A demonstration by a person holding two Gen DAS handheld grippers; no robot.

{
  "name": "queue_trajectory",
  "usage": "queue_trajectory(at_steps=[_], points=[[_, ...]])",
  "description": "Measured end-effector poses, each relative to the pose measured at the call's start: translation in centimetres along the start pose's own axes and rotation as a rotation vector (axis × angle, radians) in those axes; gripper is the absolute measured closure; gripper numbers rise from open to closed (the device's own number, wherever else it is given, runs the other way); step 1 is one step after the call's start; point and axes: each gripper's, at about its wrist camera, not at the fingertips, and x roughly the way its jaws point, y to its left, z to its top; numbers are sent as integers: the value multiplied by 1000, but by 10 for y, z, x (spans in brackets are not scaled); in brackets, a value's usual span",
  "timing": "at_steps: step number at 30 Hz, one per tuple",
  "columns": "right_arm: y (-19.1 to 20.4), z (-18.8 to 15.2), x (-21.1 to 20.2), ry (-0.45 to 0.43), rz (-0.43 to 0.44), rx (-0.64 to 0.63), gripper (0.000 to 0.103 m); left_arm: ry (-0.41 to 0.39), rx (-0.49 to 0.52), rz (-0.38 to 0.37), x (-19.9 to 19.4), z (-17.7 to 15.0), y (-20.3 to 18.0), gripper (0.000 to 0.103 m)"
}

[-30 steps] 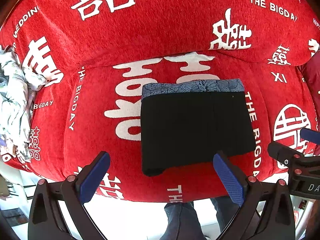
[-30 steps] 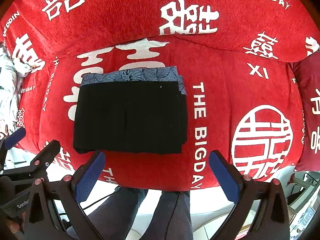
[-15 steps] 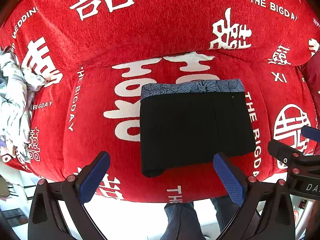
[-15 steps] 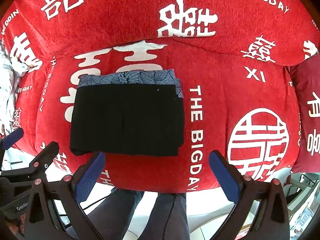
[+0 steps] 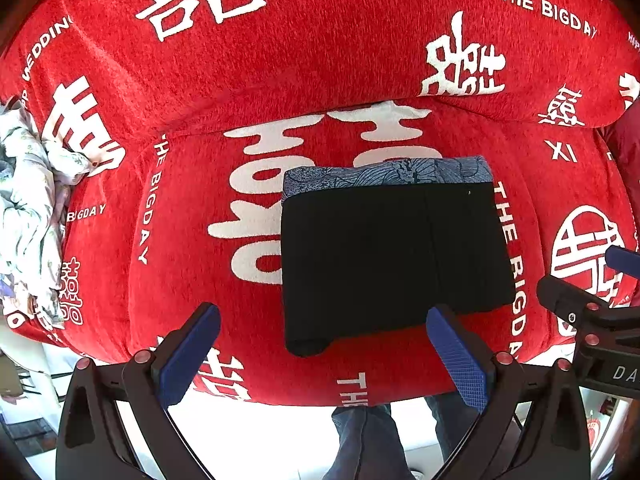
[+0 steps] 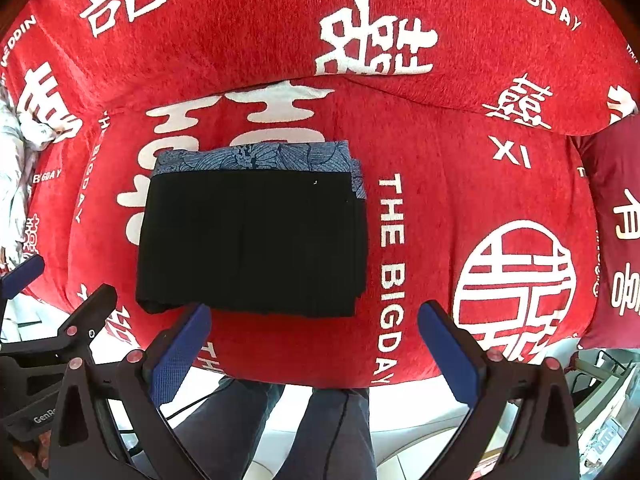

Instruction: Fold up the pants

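Black pants (image 5: 384, 264) lie folded into a flat rectangle on the seat of a red sofa cover (image 5: 320, 60) printed with white characters and the words "THE BIGDAY". They rest on a blue patterned garment (image 5: 384, 174), also folded, whose edge shows along the far side and, in the right wrist view, at the right side too. The left gripper (image 5: 324, 354) hangs near the front edge of the seat with its blue-padded fingers (image 5: 188, 354) spread wide and nothing between them. The right gripper (image 6: 316, 356) is likewise spread and empty, just off the near edge of the pants. A crumpled pale floral cloth (image 5: 28, 216) lies at the far left of the sofa. The person's legs (image 6: 288, 432) in dark grey trousers show below the seat edge.
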Motion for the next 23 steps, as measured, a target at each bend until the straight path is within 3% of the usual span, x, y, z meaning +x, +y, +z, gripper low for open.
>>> queue_trajectory(at_steps=[23], points=[[-3,6,6,9,-2,-7,0,5,-10,-5,5,1,0,0]])
